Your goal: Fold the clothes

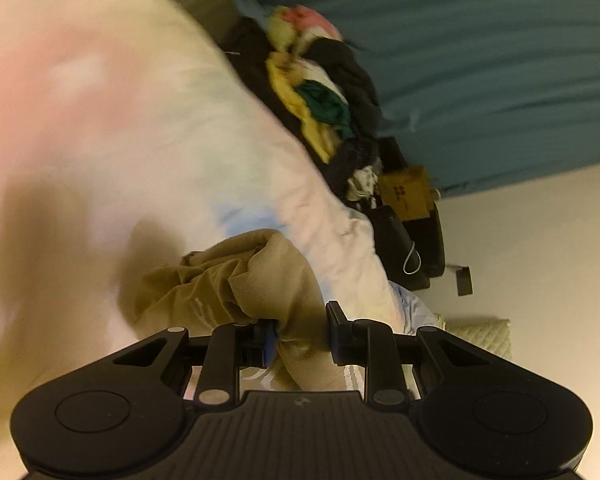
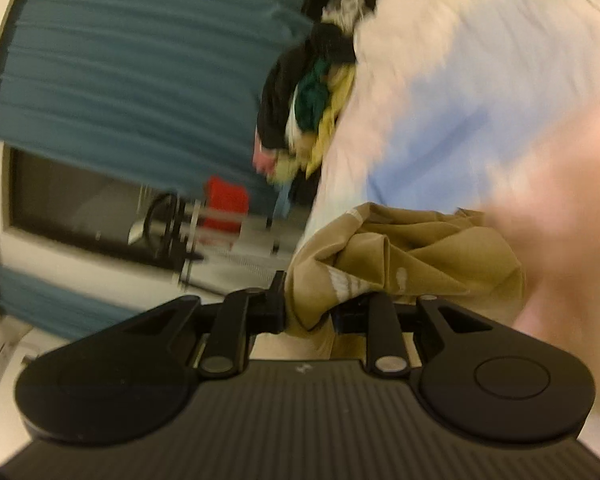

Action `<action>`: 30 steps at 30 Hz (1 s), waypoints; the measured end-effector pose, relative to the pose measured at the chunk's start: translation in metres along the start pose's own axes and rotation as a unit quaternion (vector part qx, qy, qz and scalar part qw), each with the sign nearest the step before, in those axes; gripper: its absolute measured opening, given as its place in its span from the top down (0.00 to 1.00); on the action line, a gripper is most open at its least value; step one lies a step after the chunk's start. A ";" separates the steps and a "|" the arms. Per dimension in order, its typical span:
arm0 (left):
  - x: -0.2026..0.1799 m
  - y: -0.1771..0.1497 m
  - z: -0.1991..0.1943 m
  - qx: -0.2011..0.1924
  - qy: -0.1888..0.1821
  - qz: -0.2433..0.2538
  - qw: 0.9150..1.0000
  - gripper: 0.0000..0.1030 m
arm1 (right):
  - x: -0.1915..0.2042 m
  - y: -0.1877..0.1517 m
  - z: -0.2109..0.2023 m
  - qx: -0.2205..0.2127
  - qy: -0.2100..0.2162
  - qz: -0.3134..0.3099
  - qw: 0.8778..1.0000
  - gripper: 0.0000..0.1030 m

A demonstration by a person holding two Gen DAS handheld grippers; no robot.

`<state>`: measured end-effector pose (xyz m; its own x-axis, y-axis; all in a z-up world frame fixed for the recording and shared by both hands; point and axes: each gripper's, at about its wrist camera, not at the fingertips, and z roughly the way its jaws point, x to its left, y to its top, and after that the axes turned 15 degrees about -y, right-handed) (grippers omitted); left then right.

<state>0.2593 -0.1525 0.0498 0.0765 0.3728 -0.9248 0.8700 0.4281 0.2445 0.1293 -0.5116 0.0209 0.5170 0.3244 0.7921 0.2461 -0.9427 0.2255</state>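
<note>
A tan garment (image 1: 240,280) with white stripes hangs bunched above the pale bed cover (image 1: 140,120). In the left wrist view my left gripper (image 1: 302,328) is shut on a thick fold of it, with cloth pinched between the black fingers. The right wrist view shows the same tan garment (image 2: 420,256) spilling to the right, and my right gripper (image 2: 310,308) is shut on its striped edge. The bed cover (image 2: 480,80) lies blurred behind it. Both views are tilted and smeared by motion.
A pile of mixed clothes (image 1: 324,92) (image 2: 308,100) lies along the bed's edge by a teal curtain (image 1: 500,60) (image 2: 140,60). A cardboard box (image 1: 408,192) and a black bag (image 1: 400,248) sit past the pile. A red object (image 2: 226,200) stands near a dark window.
</note>
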 end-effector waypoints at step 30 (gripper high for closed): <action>0.050 -0.069 0.097 0.073 0.047 0.311 0.946 0.53 | -0.096 0.030 0.083 -0.003 -0.177 -0.066 0.982 0.74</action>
<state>0.2500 -0.2435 -0.0419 0.5582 0.5904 -0.5830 0.7292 -0.0138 0.6842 0.1552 -0.5647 -0.0949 0.7335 0.4494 0.5098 0.3260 -0.8909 0.3163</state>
